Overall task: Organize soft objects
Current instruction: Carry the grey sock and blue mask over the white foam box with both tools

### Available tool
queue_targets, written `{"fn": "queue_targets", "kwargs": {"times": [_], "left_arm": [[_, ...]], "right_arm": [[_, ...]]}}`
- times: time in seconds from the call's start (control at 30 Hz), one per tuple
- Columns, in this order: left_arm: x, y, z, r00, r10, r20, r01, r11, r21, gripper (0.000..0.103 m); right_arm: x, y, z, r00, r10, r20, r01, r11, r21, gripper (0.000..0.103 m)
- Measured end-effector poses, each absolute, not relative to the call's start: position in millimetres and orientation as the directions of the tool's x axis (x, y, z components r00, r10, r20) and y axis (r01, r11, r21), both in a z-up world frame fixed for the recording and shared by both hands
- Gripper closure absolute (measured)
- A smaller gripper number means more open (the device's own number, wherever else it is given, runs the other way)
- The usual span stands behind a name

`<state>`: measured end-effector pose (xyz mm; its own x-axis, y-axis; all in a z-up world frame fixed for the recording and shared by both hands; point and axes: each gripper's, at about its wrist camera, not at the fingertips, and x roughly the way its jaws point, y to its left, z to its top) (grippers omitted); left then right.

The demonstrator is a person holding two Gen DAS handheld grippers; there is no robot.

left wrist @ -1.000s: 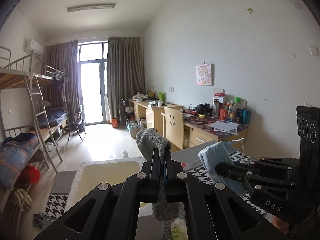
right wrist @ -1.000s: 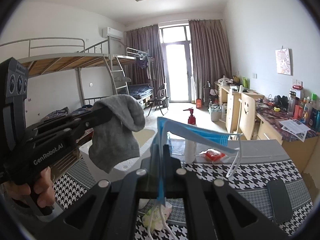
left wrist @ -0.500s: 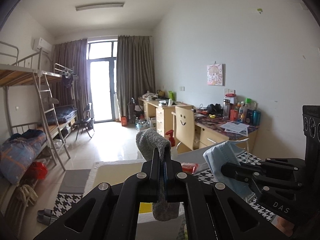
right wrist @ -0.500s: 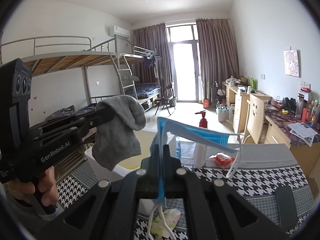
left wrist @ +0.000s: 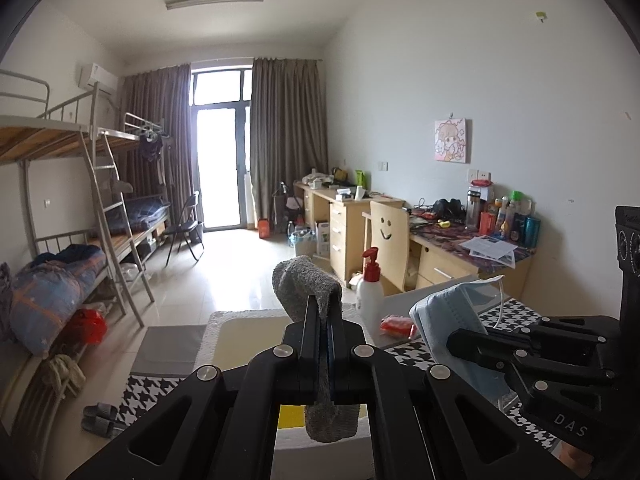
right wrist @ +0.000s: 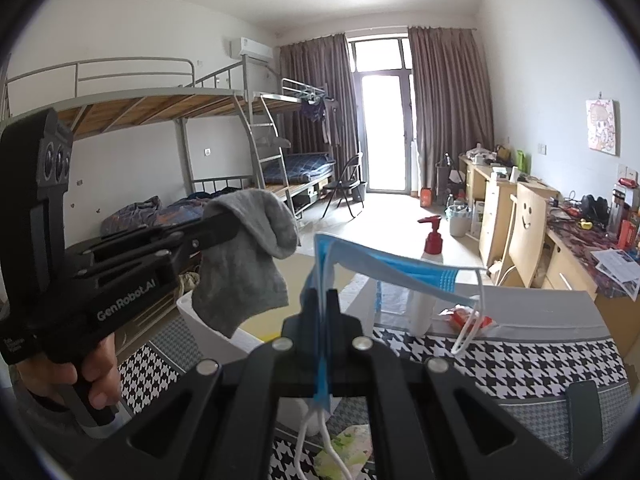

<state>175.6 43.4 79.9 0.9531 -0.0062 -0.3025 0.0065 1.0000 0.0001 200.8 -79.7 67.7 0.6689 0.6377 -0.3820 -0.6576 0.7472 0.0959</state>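
Where the black gripper frames fill the lower part of each view, much of the table with its houndstooth cloth is hidden, and the white tub at its left edge shows only a rim. The left gripper is clamped on a gray sock, fuzzy and folded over the closed fingers, above that tub. The right gripper is clamped on a blue face mask, pleated, its white ear loops dangling above the table. A pump bottle stands behind it, partly covered.
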Motion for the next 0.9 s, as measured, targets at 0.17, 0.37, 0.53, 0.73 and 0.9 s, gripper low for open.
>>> {"fn": "queue_targets", "kwargs": {"times": [0.17,0.37,0.53,0.73,0.9], "left_arm": [[182,51,77,0.946,-0.004,-0.325,-0.003,1.0,-0.021,0.101],[189,60,73,0.934,-0.015,-0.358,0.007,1.0,-0.024,0.101],[200,64,67,0.918,-0.015,-0.396,0.009,1.0,-0.019,0.101],[211,72,61,0.901,-0.023,-0.434,0.006,0.999,-0.039,0.101],[219,72,58,0.889,-0.031,-0.457,0.012,0.999,-0.045,0.101]], "right_arm": [[201,-74,68,0.663,0.639,-0.39,-0.665,0.742,0.086,0.098],[203,-70,67,0.655,0.641,-0.401,-0.67,0.738,0.084,0.098],[207,-68,67,0.659,0.633,-0.407,-0.665,0.742,0.078,0.098],[209,-63,66,0.653,0.633,-0.416,-0.667,0.741,0.078,0.099],[211,-60,64,0.654,0.629,-0.421,-0.665,0.743,0.077,0.099]]}}
